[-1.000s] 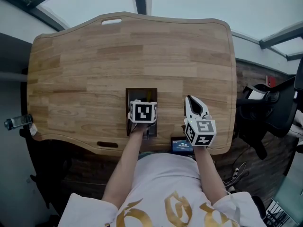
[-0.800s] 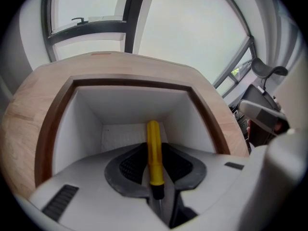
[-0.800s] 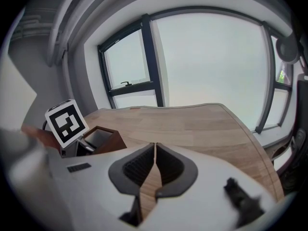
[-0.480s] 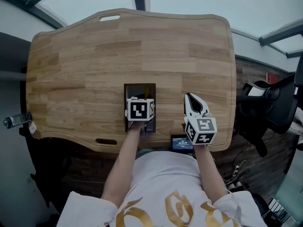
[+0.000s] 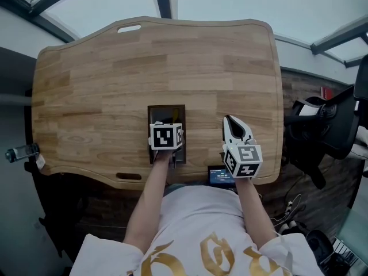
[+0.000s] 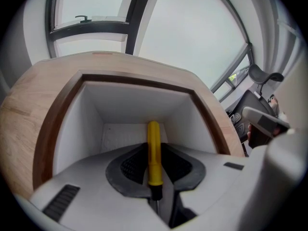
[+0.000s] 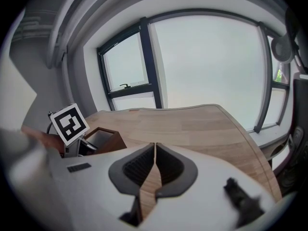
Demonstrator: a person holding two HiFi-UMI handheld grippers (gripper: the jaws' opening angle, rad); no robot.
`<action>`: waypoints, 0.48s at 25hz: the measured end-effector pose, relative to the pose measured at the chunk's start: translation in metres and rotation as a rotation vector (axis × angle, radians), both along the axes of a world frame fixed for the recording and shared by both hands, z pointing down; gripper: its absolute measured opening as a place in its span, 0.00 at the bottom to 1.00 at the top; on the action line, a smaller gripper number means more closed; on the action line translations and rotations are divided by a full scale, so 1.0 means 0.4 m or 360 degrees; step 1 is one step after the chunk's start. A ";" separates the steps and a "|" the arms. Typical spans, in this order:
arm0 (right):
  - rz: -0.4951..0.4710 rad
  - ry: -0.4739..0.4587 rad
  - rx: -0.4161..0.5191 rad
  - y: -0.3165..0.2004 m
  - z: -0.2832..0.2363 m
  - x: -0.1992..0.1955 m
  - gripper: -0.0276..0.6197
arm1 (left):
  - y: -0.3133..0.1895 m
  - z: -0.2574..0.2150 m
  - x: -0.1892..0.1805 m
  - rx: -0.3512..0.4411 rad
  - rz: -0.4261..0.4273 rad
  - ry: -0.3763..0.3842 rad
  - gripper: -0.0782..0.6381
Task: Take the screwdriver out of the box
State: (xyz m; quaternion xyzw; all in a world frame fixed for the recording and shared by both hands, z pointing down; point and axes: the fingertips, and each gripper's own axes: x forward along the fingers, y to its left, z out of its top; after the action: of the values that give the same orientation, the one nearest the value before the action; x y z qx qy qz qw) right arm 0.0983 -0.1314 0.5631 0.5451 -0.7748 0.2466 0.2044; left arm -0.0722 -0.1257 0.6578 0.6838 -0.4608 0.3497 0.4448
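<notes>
The screwdriver point(image 6: 153, 150) is inside the box point(image 6: 86, 124), a wooden box with white inner walls. Its yellow handle point(image 6: 153, 138) points down into the box and its thin metal shaft point(image 6: 156, 205) comes back towards us. We judge it light and rigid. The smooth, round plastic handle could roll or slide between flat pads, so the middle of the handle is the best place to hold it, not the narrow shaft. The left tongs point(image 6: 154, 165) reach into the box and are closing, with the handle between the pads. The pads sit just beside the handle, and we would not yet call this a firm grip. The right tongs point(image 7: 155, 165) are closed with nothing in them, held above the near edge of the counter point(image 5: 172, 62), apart from the box.

The counter is pale, smooth wood planks, bare apart from the box near its front edge. The box walls are close around the tool, so we think a straight lift along the handle's line suits best. Large windows point(image 7: 207, 66) stand behind the counter, and a black chair point(image 5: 328, 125) is off to the right.
</notes>
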 end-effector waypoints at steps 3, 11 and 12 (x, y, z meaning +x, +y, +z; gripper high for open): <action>0.0012 0.0010 0.0023 0.001 -0.018 0.011 0.09 | 0.002 0.000 -0.002 -0.0002 0.0009 -0.0010 0.23; 0.0069 0.0021 0.0070 0.015 -0.050 0.042 0.09 | 0.000 -0.019 0.018 0.0044 0.0072 -0.0007 0.23; 0.0069 0.0022 0.0078 0.017 -0.056 0.042 0.09 | -0.001 -0.023 0.020 0.0056 0.0076 -0.0005 0.23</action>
State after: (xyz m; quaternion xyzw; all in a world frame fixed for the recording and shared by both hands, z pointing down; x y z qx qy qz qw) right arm 0.1149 -0.1246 0.5409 0.5684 -0.7671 0.2282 0.1909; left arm -0.0640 -0.1260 0.6485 0.7017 -0.4512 0.3531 0.4235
